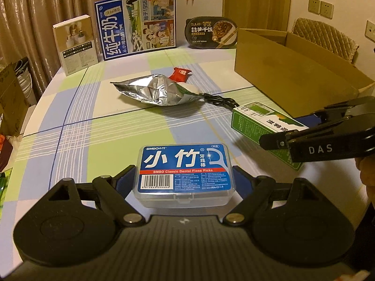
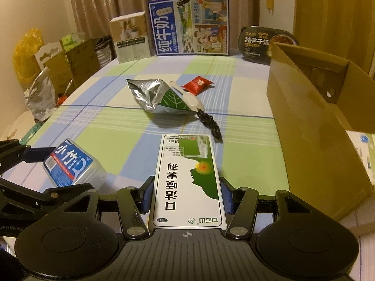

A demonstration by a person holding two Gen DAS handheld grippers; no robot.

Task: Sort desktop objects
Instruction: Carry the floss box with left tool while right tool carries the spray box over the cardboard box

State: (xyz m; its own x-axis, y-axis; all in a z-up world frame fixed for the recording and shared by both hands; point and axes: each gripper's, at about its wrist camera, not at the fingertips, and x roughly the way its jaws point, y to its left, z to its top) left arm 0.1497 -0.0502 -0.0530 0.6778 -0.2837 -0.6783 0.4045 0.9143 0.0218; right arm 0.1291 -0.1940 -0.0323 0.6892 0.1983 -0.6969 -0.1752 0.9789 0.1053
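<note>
The table (image 2: 117,126) with a checked cloth is cut off on all sides, and the things beside it on the left are dim and hard to make out. The open cardboard box (image 2: 311,126) stands at the right, and its inside is hidden. A crumpled foil bag (image 2: 152,96) lies in the middle and covers part of a black cord (image 2: 211,123); a small red packet (image 2: 198,84) is just behind it. The right gripper (image 2: 186,194) pinches a long green and white carton (image 2: 187,178) between its blue pads, the long axis pointing straight away from the camera. The left gripper (image 1: 182,180) clamps a clear floss pick box (image 1: 184,173) by its short ends, long axis across the jaws, label up.
</note>
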